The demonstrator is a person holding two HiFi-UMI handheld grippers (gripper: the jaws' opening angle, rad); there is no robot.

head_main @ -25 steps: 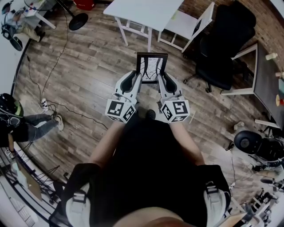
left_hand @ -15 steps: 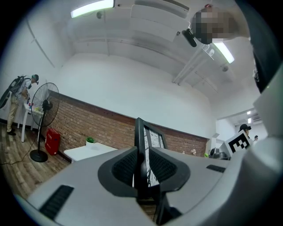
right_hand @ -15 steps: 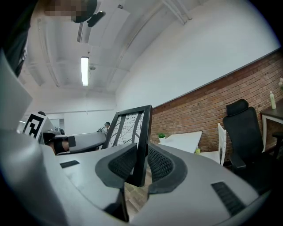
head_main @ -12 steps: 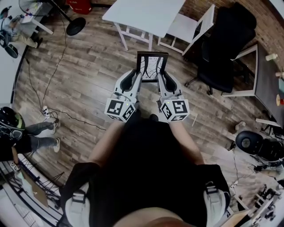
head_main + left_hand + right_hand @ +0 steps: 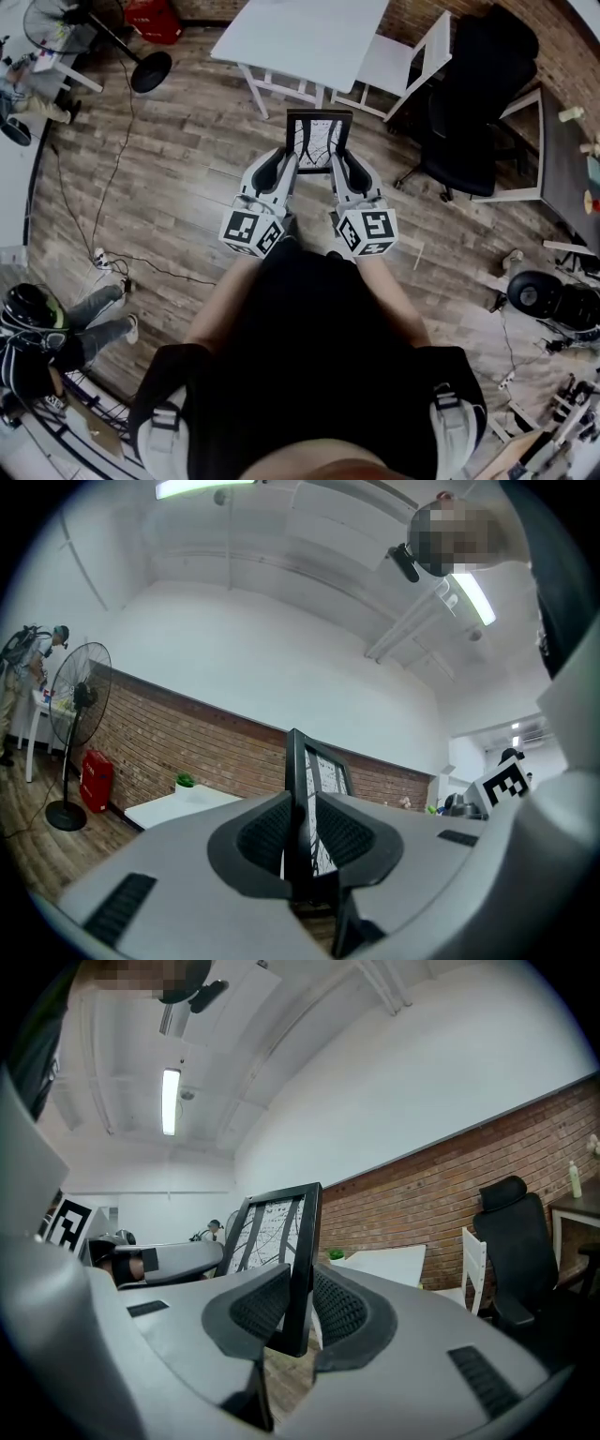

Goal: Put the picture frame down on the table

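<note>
I carry a black picture frame (image 5: 319,141) with a white branch print, upright and above the wood floor, between both grippers. My left gripper (image 5: 292,164) is shut on the frame's left edge (image 5: 297,789). My right gripper (image 5: 341,164) is shut on its right edge (image 5: 303,1251). A white table (image 5: 305,37) stands just ahead of the frame in the head view, and it also shows in the left gripper view (image 5: 178,808) and the right gripper view (image 5: 384,1265).
A white chair (image 5: 408,52) and a black office chair (image 5: 473,103) stand to the right of the table. A dark desk (image 5: 567,169) is at far right. At left are a fan base (image 5: 150,70), floor cables (image 5: 112,159) and a seated person's legs (image 5: 84,328).
I have walked forward with the frame. The white table has drawn closer to it, and the floor and the seated person have slid down the head view. Both grips are unchanged.
</note>
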